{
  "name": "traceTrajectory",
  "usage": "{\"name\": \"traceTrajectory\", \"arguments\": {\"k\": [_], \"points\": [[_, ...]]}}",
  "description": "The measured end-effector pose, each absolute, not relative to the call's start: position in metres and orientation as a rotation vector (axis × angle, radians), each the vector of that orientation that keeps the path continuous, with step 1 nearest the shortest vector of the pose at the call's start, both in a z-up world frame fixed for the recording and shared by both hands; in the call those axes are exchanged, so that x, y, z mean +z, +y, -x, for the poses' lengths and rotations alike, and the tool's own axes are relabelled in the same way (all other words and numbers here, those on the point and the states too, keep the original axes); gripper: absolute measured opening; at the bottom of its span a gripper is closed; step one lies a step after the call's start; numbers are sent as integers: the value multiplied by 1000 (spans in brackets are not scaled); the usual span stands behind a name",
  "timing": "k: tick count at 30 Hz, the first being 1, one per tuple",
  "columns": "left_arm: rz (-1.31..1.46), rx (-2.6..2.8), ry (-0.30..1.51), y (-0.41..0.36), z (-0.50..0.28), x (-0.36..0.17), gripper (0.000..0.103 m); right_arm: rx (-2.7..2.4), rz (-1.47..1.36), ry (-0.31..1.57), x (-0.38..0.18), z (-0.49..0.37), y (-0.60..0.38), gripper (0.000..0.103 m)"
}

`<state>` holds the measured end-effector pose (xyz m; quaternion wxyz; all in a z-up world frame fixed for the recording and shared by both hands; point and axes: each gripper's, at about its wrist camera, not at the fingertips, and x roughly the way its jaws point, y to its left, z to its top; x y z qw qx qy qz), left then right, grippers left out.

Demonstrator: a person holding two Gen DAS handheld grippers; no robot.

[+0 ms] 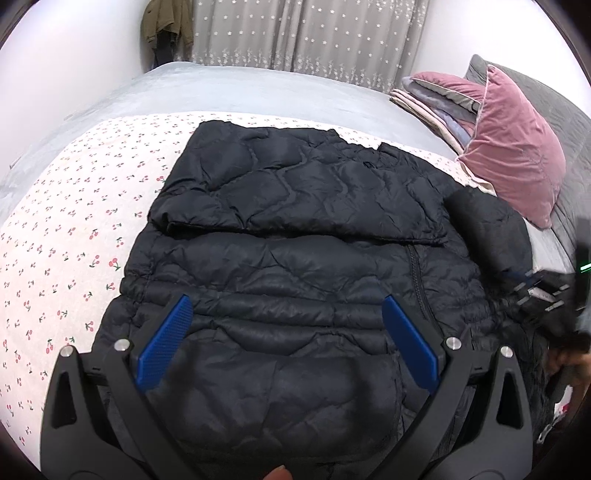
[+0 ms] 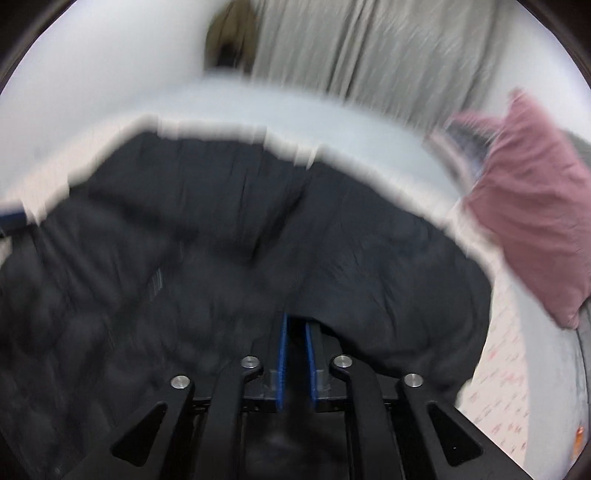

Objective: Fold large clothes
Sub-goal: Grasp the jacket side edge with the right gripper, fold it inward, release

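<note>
A black quilted puffer jacket (image 1: pixel 295 229) lies on the bed, one sleeve folded across its chest. My left gripper (image 1: pixel 286 306) is open and empty, its blue pads (image 1: pixel 164 339) spread above the jacket's lower part. My right gripper (image 2: pixel 295 325) is shut on a fold of the jacket (image 2: pixel 229 229); that view is motion-blurred. The right gripper also shows at the right edge of the left wrist view (image 1: pixel 543 291), at the jacket's right side by the other sleeve (image 1: pixel 487 229).
The jacket rests on a white cherry-print sheet (image 1: pixel 74 229) over a pale grey bedspread (image 1: pixel 258 88). A pink velvet pillow (image 1: pixel 513 147) and folded blankets (image 1: pixel 436 99) lie at the right. Grey starred curtains (image 1: pixel 306 33) hang behind.
</note>
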<state>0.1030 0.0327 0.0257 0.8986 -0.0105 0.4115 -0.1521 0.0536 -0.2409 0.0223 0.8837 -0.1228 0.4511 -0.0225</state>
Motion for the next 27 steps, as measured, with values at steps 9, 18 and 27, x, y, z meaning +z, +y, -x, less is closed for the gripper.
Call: {"name": "traceTrajectory", "arguments": {"k": [9, 18, 27], "points": [[-37, -378, 828, 5, -91, 31, 102, 2, 144, 925, 33, -32, -247, 74], [-126, -545, 831, -80, -77, 37, 102, -81, -194, 831, 69, 17, -334, 74], [-467, -737, 747, -238, -54, 15, 102, -257, -457, 770, 74, 48, -419, 69]]}}
